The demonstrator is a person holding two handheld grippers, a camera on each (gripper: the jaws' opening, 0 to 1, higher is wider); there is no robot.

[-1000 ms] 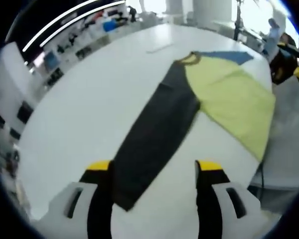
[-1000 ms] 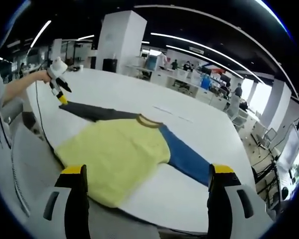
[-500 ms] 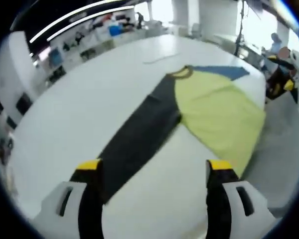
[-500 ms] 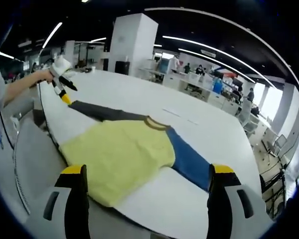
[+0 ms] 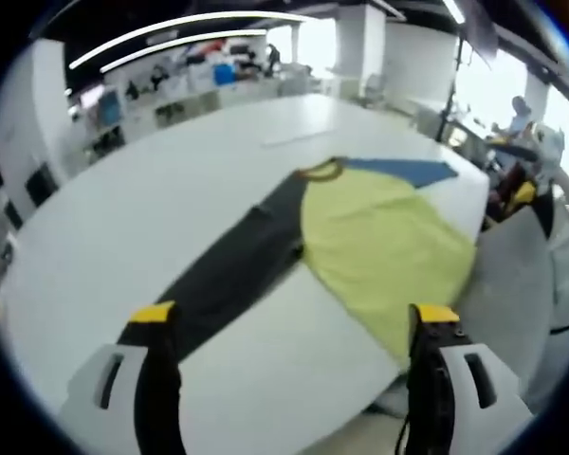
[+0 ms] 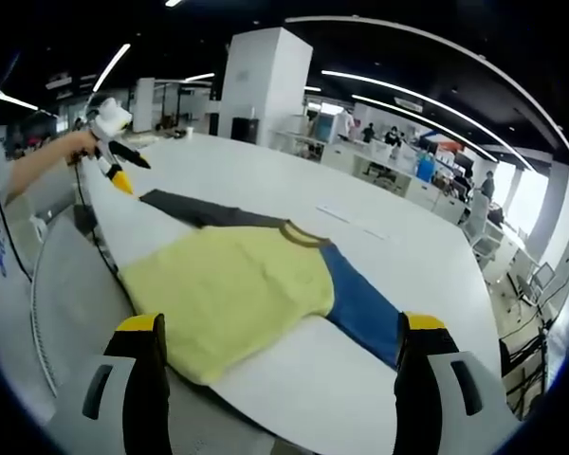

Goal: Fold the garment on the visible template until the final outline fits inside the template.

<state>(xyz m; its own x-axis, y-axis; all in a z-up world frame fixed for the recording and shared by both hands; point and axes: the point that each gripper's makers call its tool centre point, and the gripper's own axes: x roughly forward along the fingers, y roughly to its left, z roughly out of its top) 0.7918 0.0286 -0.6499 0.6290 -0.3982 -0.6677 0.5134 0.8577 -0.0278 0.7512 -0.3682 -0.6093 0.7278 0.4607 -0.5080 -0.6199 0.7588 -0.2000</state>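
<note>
Spread flat on a large white table: a shirt with a yellow body, one dark grey sleeve and one blue sleeve, brown collar toward the far side. Same shirt seen along the left gripper, grey sleeve reaching toward its left jaw, blue sleeve at the far end. Both pairs of jaws standing wide apart, holding nothing. Changed over the last second: left gripper drawn back and up from the grey sleeve, whose cuff lay between its jaws a second ago and now sits ahead of them, apart; more bare table now between jaws and cloth. In the right gripper view, left gripper seen in a hand, raised above the sleeve end, no contact. Right gripper hovering near the yellow hem, framing little altered. Shirt itself unmoved, no fold made. Thin pale marks on the table beyond the collar; whether these belong to the template, cannot tell. Likely meaning: sleeve laid out or released, folding not yet begun, first grasp still to come.
</note>
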